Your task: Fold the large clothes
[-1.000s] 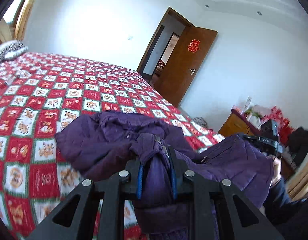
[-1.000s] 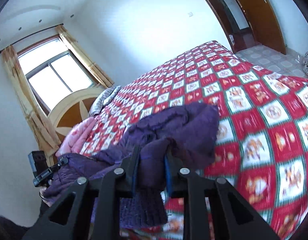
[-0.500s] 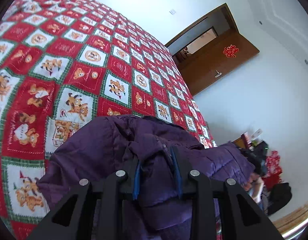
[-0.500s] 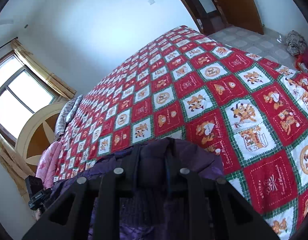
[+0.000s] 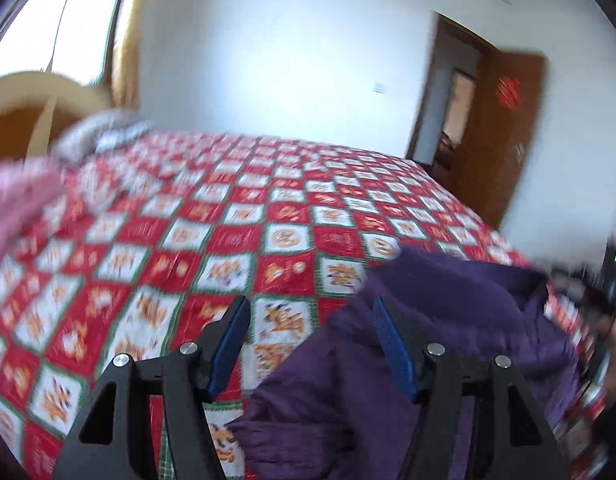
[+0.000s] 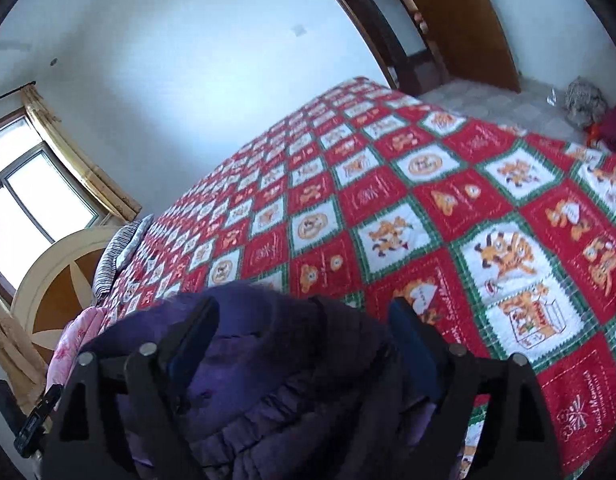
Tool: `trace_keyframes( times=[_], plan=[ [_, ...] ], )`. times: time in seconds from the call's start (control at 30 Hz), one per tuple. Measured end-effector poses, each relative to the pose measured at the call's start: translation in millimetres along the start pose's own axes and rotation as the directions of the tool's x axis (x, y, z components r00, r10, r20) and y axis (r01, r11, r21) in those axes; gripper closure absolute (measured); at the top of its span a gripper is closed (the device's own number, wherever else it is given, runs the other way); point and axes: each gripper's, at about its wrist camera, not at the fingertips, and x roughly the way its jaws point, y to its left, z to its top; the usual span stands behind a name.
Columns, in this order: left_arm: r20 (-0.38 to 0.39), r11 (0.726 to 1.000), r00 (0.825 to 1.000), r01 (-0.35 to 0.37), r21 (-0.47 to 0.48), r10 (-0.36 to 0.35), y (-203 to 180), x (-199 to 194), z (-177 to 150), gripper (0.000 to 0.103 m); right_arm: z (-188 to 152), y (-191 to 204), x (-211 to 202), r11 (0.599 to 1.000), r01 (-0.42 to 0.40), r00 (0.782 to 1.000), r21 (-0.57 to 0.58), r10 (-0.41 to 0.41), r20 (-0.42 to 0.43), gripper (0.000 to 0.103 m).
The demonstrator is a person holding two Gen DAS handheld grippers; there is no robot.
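A purple padded jacket (image 5: 448, 344) lies bunched near the front edge of the bed's red, white and green quilt (image 5: 236, 240). My left gripper (image 5: 308, 344) is open and empty; the jacket lies under its right finger and to the right. In the right wrist view the jacket (image 6: 276, 368) fills the space under and between the fingers. My right gripper (image 6: 304, 344) is open, with the jacket lying loose below it. The left wrist view is blurred by motion.
A pink blanket (image 5: 16, 196) and a striped pillow (image 6: 120, 252) lie by the round headboard (image 6: 56, 280). A brown door (image 5: 504, 136) stands open at the far right. Red and grey items (image 6: 596, 112) lie on the tiled floor.
Both grippers have opened and let go of the jacket, which now lies on the quilt. The left gripper has swung left and up towards the headboard.
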Motion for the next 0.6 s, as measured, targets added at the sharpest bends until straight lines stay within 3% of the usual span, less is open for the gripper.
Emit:
trace_keyframes(
  times=[0.1,0.2,0.3,0.33,0.37,0.43,0.47,0.53,0.57,0.6],
  plan=[
    [0.003,0.981,1.0,0.002,0.193,-0.002,-61.5,8.1,-11.3,0.027,-8.6,29.1,-17.8,0.995,0.015,1.0,-0.094,-0.015,0.004,0.014],
    [-0.051,0.953,0.999,0.022,0.301,-0.006,-95.6,28.9,-17.9,0.027,-32.9,61.9,-14.4,0.964,0.015,0.996,-0.265,-0.039,-0.085,0.014],
    [-0.145,0.951,0.989,0.041,0.306,0.004,-102.7,69.7,-8.7,0.026,-57.5,80.2,5.6,0.904,0.075,0.984,-0.421,-0.137,-0.118,0.014],
    [-0.191,0.954,0.981,0.073,0.292,-0.017,-102.4,84.0,-8.2,0.024,-63.3,80.7,15.9,0.889,0.094,0.975,-0.449,-0.172,-0.137,0.014],
    [-0.271,0.957,0.962,0.107,0.269,-0.031,-99.4,106.7,-9.7,0.024,-68.1,78.5,27.6,0.882,0.097,0.964,-0.462,-0.198,-0.175,0.015],
    [-0.357,0.96,0.934,0.111,0.259,-0.011,-98.0,131.7,-21.0,0.024,-77.0,67.8,45.8,0.875,0.094,0.944,-0.475,-0.229,-0.236,0.029],
    [-0.389,0.951,0.921,0.114,0.288,0.007,-99.6,142.6,-31.0,0.024,-80.3,64.6,48.5,0.873,0.098,0.942,-0.478,-0.236,-0.239,0.041],
    [-0.38,0.95,0.925,0.109,0.294,0.012,-99.3,144.9,-41.8,0.024,-84.2,64.7,48.1,0.863,0.089,0.942,-0.498,-0.236,-0.241,0.054],
    [-0.361,0.947,0.933,0.113,0.3,0.003,-100.0,140.0,-43.5,0.036,-85.6,66.8,44.9,0.858,0.089,0.944,-0.506,-0.235,-0.232,0.063],
    [-0.346,0.945,0.938,0.127,0.3,-0.017,-101.1,134.5,-43.4,0.055,-86.4,69.0,40.8,0.854,0.093,0.948,-0.512,-0.232,-0.216,0.071]
  ],
)
